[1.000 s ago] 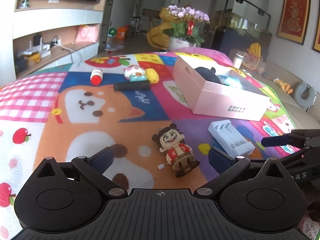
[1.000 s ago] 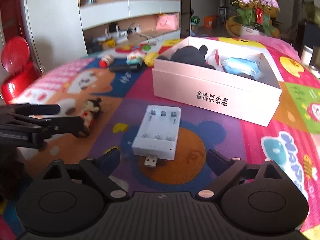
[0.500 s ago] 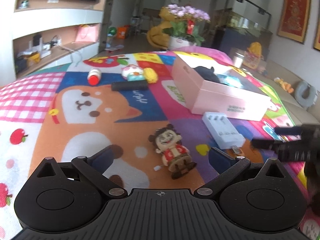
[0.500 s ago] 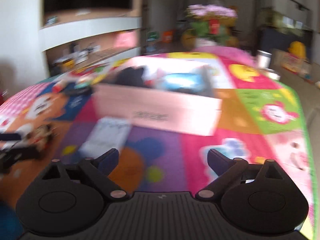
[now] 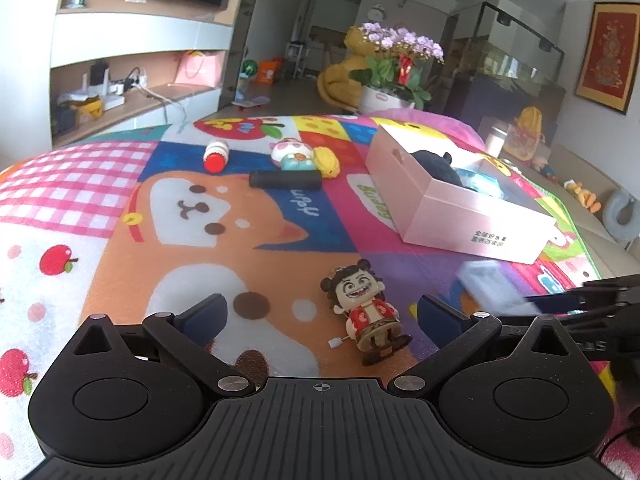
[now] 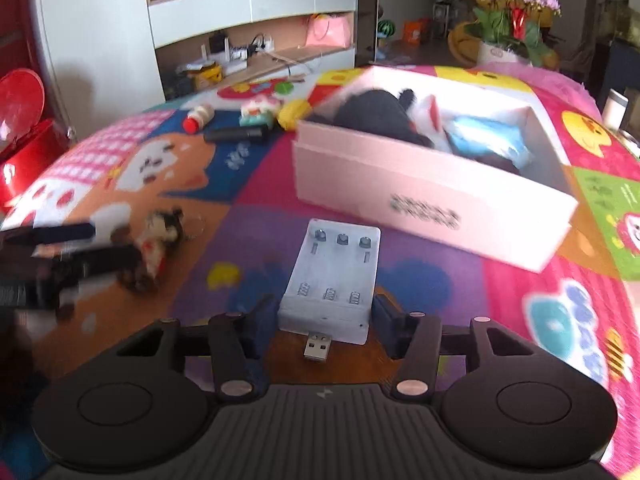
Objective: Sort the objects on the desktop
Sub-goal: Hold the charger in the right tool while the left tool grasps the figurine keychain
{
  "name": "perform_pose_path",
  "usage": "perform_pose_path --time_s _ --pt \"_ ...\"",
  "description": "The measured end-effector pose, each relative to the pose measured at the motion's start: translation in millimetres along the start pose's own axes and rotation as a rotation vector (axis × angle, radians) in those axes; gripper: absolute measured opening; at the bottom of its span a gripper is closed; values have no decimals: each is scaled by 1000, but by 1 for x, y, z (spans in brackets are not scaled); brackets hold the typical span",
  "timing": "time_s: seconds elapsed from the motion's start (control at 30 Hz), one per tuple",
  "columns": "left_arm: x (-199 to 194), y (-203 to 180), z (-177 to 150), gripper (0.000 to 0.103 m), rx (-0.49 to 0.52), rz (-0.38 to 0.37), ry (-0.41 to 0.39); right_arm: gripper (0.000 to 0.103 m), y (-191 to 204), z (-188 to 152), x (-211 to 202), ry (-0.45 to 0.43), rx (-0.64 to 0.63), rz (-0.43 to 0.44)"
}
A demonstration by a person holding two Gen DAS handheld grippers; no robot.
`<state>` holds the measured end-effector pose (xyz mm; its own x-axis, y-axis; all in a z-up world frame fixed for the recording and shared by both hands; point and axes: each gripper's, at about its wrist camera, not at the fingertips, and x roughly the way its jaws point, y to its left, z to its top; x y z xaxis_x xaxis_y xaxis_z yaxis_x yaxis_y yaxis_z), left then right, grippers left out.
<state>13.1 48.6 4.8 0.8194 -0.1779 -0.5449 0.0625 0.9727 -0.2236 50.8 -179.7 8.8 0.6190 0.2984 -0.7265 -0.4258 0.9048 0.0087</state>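
Observation:
A white battery charger (image 6: 332, 276) with a USB plug lies on the colourful play mat (image 6: 440, 280), between the fingers of my right gripper (image 6: 324, 312). Its jaws are closing and both pads touch the charger's sides. In the left wrist view the charger (image 5: 490, 284) is a blur beside the right gripper (image 5: 580, 300). My left gripper (image 5: 320, 312) stands open over the mat, with a small grinning doll figure (image 5: 368, 312) just ahead of its right finger, untouched. A pink cardboard box (image 5: 472, 216) holding a black plush and a blue packet sits behind the charger.
At the far side of the mat lie a black cylinder (image 5: 285, 180), a red-capped bottle (image 5: 216, 156), a small pastel toy (image 5: 294, 154) and a yellow item (image 5: 326, 160). A potted orchid (image 5: 392, 72) stands beyond the mat's far edge. Shelves line the left wall.
The right gripper swung off to the right, then came back onto the charger and narrowed its jaws around it. The left gripper and the doll stayed where they were.

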Motion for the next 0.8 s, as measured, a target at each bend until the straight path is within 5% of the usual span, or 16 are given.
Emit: perform_pose_path --time_s 0.1,0.17,0.33,0.47,0.6,0.8 --pt "3 -9 0 103 22 -45 27 55 -19 -15 -17 -15 -59 -68" --pt "6 -18 -2 103 50 -67 39 70 -32 -19 -27 -51 -91 -189" --pt "10 -37 -4 103 102 -104 54 73 -59 -21 -35 -128 -82 -517" --pt "10 -44 -5 103 129 -81 58 100 -73 -22 -47 -151 77 -293" --pt "5 -47 -4 103 158 -63 51 103 -64 -19 -35 -169 103 -225" --pt "2 -43 -4 103 174 -43 43 103 -80 0 4 -72 210 -118"
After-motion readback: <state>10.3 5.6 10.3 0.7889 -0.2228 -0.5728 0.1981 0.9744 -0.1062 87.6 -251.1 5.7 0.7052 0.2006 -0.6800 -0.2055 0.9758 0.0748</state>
